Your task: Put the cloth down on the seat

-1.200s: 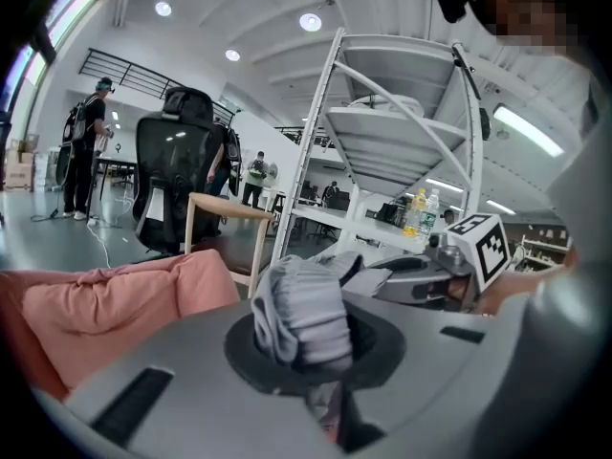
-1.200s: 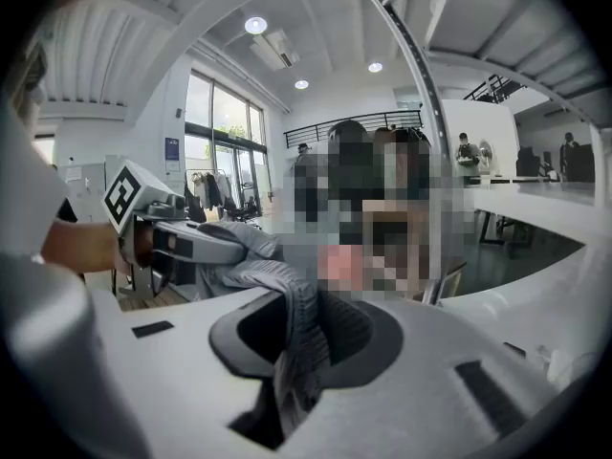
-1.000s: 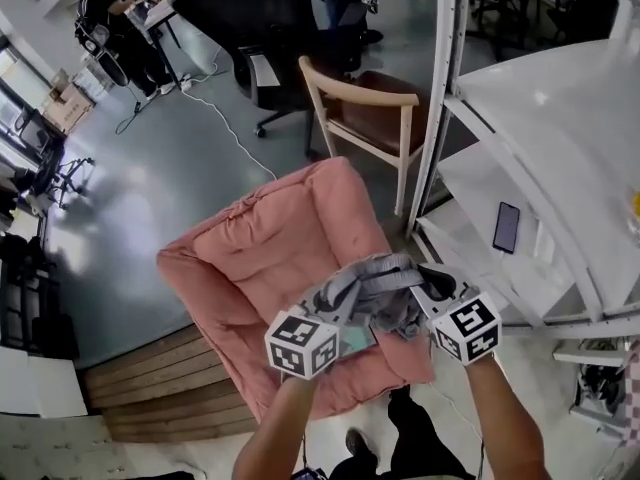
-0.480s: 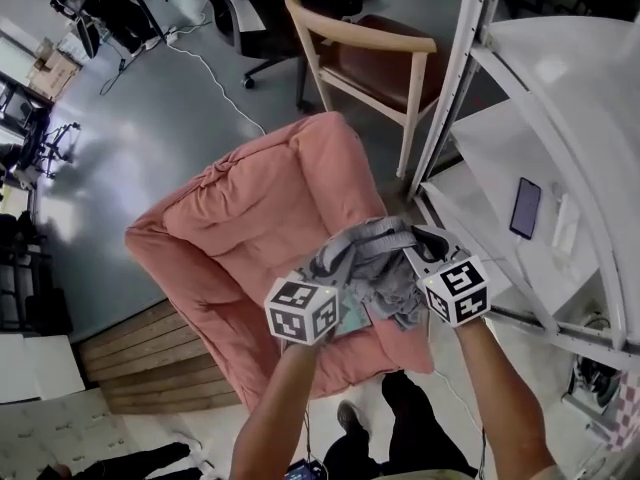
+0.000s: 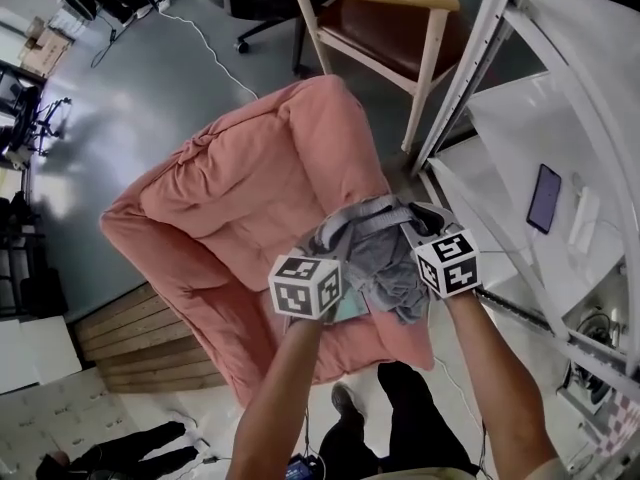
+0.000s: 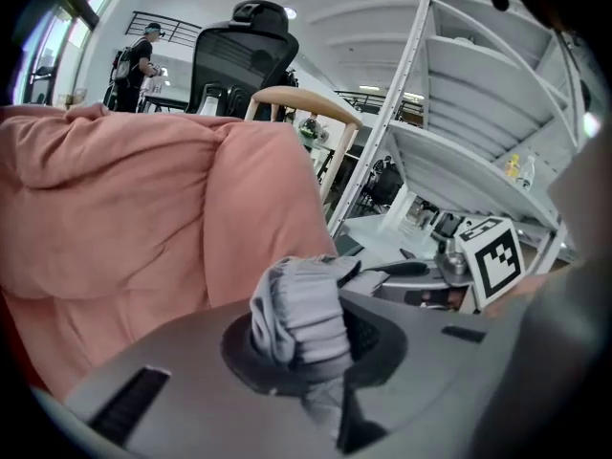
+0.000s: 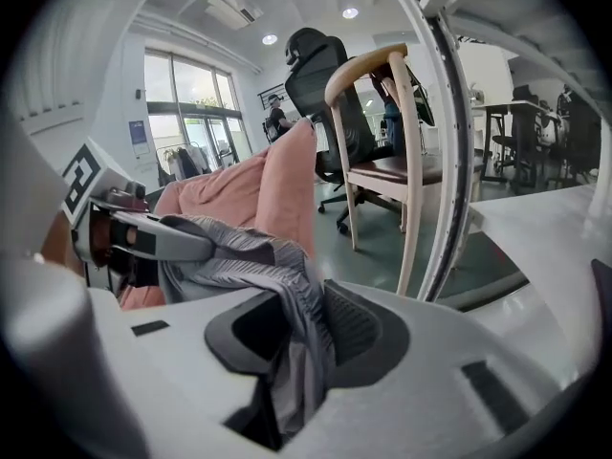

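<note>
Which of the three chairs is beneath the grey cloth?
The pink armchair, under the grey cloth; the wooden chair and black office chair stand beyond it.

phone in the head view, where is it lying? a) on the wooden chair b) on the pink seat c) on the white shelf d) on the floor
c: the phone lies flat on the white shelf at the right, apart from the pink seat and the wooden chair.

Open-plan office or lab workspace. A polished grey floor (image 5: 150, 108) spans 9 to 12 o'clock. A wooden chair (image 5: 385, 38) stands at 12 o'clock and white metal shelving (image 5: 560, 88) at 2 o'clock. Behind are a black office chair (image 6: 239, 60) and tall windows (image 7: 186, 113).
</note>
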